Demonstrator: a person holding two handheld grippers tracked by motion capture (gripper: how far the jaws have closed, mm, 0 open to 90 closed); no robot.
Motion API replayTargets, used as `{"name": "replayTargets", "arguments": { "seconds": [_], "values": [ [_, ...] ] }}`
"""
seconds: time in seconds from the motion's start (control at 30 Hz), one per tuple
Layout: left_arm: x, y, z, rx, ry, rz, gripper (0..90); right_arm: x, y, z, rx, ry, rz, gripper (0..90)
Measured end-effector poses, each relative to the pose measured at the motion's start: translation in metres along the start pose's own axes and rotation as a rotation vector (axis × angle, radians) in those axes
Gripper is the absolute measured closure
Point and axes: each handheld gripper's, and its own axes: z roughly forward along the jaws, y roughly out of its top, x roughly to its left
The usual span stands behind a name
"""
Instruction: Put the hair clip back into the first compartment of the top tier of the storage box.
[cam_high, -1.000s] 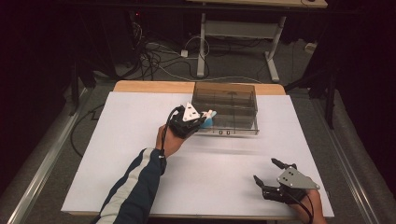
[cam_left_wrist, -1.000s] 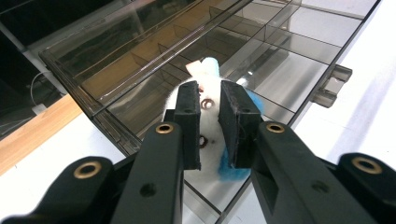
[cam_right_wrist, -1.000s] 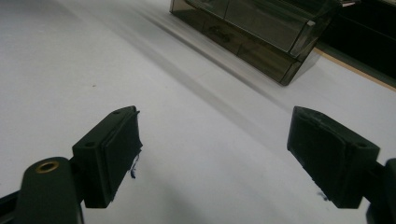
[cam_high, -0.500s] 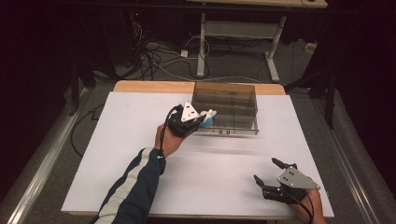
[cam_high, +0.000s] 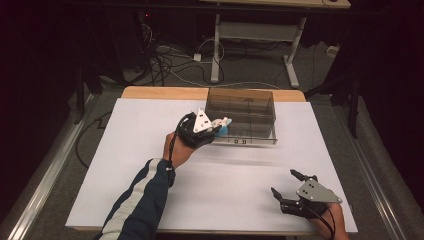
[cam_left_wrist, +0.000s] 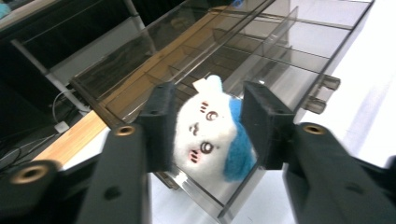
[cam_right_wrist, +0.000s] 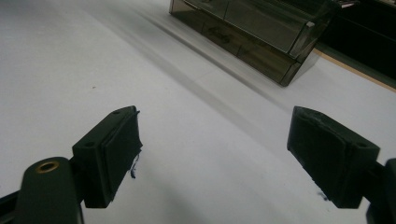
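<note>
My left gripper is squeezing a small plush toy between its two black jaws, one pad pressing each flank. The toy is white with a blue patch on one side, and its stitched face with pink cheeks is looking back at my gripper's camera. I am holding it in the air at the near left corner of a smoky clear organizer box, just over the corner's rim; whether the toy is touching that rim I cannot tell. In the high view my left gripper is hanging at the box's left front corner, with the grey plate on top and the toy poking out toward the box. The box is sitting toward the far middle of the white table, and thin dividers are splitting its inside into compartments. Two small knobs are sticking out of its front wall.

My right gripper is idling well apart from all that, near the table's front right edge, with its jaws spread wide and gripping nothing. In the right gripper view those jaws are framing bare white tabletop, with the box lying far ahead.
</note>
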Motion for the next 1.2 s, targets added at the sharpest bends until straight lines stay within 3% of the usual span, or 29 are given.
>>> {"name": "replayTargets", "arguments": {
  "seconds": [0.3,0.43,0.6,0.7,1.2],
  "values": [
    [-0.002,0.000,-0.001,-0.025,0.013,-0.021,25.7,0.000,0.000,0.000,0.003,0.004,-0.002,17.6],
    [-0.002,-0.001,-0.002,-0.034,-0.003,-0.021,18.7,0.000,0.000,0.000,0.003,0.005,-0.003,17.6],
    [-0.006,0.000,-0.005,-0.041,-0.010,0.009,18.7,0.001,0.000,0.000,0.003,0.004,-0.006,17.6],
    [-0.010,0.001,-0.007,-0.040,0.009,0.030,18.8,0.000,0.000,0.000,0.002,0.004,-0.005,17.6],
    [-0.020,0.001,-0.019,-0.068,0.013,0.083,19.0,0.002,0.000,0.000,0.001,0.002,-0.008,17.6]
  ]
}}
